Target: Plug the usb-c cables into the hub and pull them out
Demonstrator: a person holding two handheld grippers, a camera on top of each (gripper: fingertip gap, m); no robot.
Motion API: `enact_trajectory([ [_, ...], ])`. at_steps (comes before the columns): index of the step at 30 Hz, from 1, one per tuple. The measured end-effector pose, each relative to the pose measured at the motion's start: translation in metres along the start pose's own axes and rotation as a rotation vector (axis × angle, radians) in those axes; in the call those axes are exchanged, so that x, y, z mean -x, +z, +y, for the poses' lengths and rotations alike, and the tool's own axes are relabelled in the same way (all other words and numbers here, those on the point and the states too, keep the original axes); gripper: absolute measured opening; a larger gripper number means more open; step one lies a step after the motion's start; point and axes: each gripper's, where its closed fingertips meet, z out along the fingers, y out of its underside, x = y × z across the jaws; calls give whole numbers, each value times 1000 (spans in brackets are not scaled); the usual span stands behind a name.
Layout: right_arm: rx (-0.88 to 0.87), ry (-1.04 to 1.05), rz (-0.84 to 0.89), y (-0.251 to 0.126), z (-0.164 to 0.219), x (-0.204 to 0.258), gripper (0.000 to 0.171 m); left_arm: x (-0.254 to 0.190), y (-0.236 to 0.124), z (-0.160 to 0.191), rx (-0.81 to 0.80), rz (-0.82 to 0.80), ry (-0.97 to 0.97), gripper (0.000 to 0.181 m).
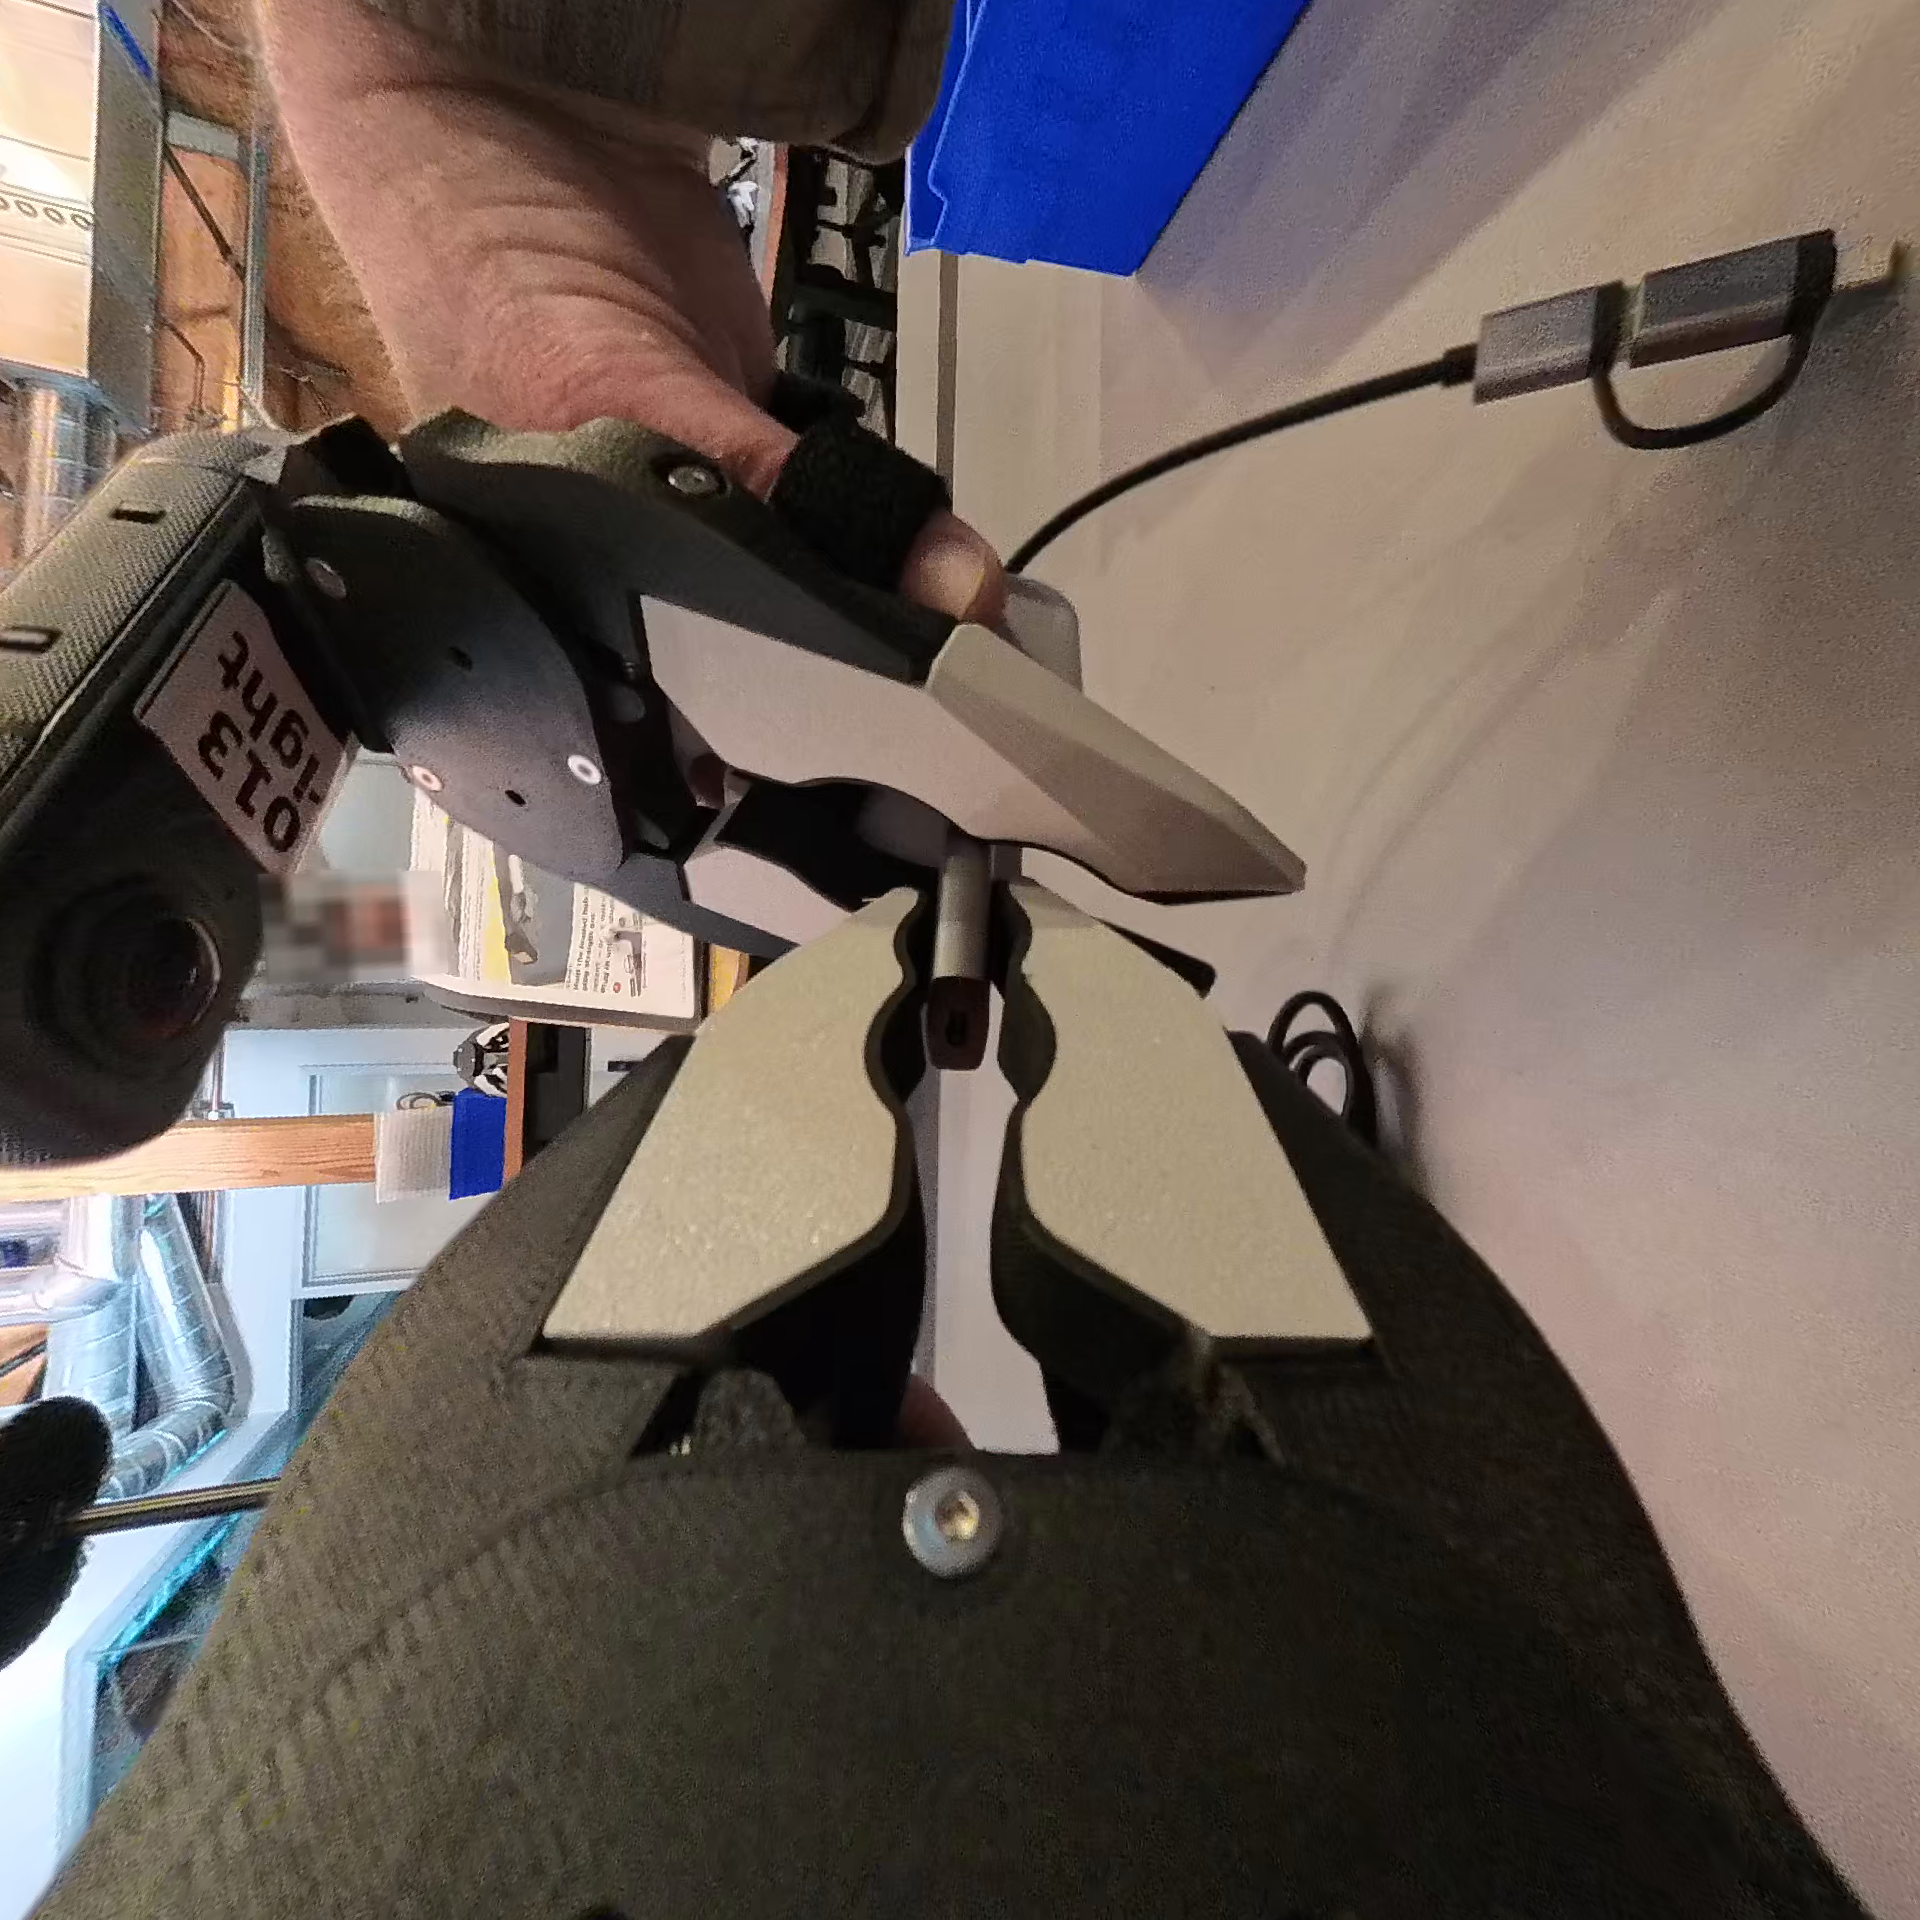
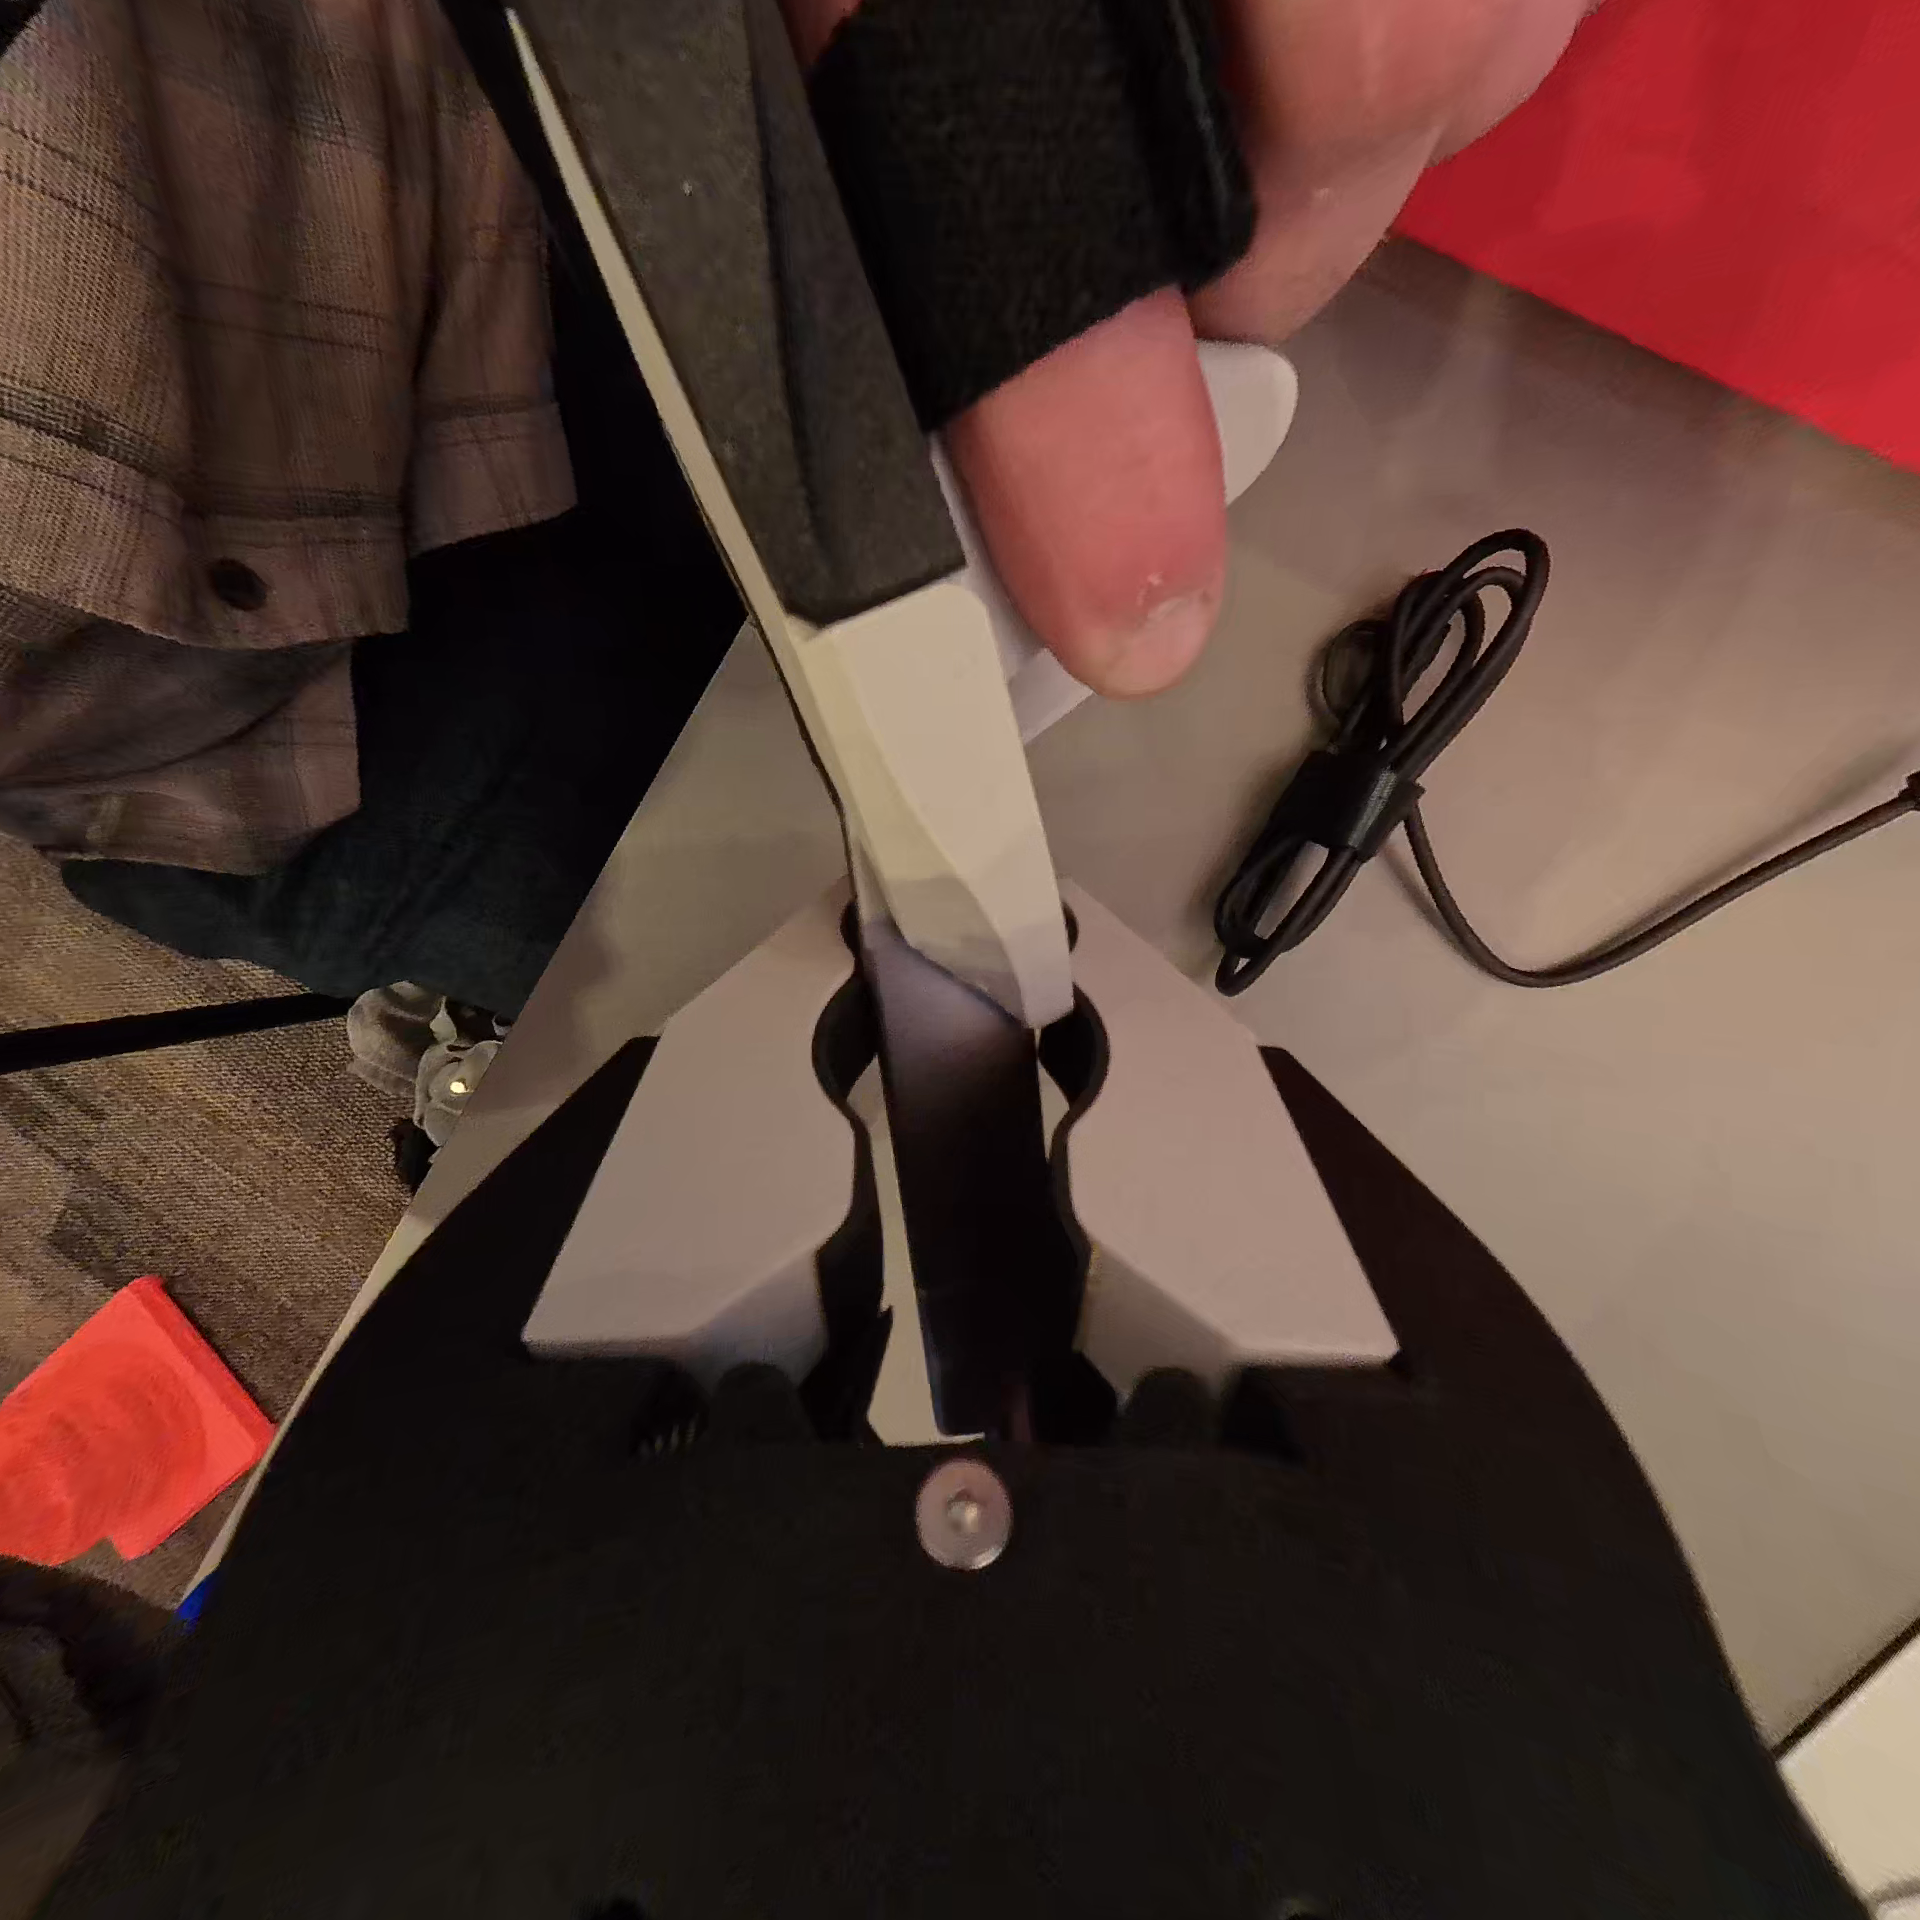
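Your pale grey table (image 2: 1558, 1195) carries a bundled black cable (image 2: 1382, 769), with a blue bin (image 1: 1081, 125) at its far edge. Over that table, your left gripper (image 1: 961, 997) pinches the slim grey hub (image 1: 961, 935). Your right gripper (image 2: 961, 1023) is closed on something dark; what it is, you cannot tell. A grey cable plug (image 1: 1538, 353) lies well apart from the hub, its cable half hidden.

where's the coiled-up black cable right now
In the right wrist view the coiled black cable lies on the grey table, upper right of the right gripper, just beyond the person's thumb.
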Motion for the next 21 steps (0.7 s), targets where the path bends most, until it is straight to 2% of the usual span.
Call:
enact_trajectory([
  [4, -42, 6, 33, -4, -2, -4, 21, 3, 1, -1, -4, -16, -37, 10],
  [6, -42, 27, 51, -5, 1, -6, 20, 5, 1, 0, 3, -12, -71, 19],
  [8, -41, 47, 82, -7, 9, -11, 21, 5, 2, 6, 26, 1, -92, 38],
  [10, -55, 75, 109, -10, 16, -16, 21, 4, 1, 10, 39, 10, -116, 42],
  [15, 3, 205, 254, -12, 58, -40, 21, -9, 3, 31, 170, 82, -246, 41],
  [18, 27, 291, 320, -7, 83, -50, 21, -30, 6, 40, 256, 160, -390, 44],
  [21, 71, 344, 357, 2, 107, -54, 21, -51, 11, 43, 314, 239, -448, 48],
])
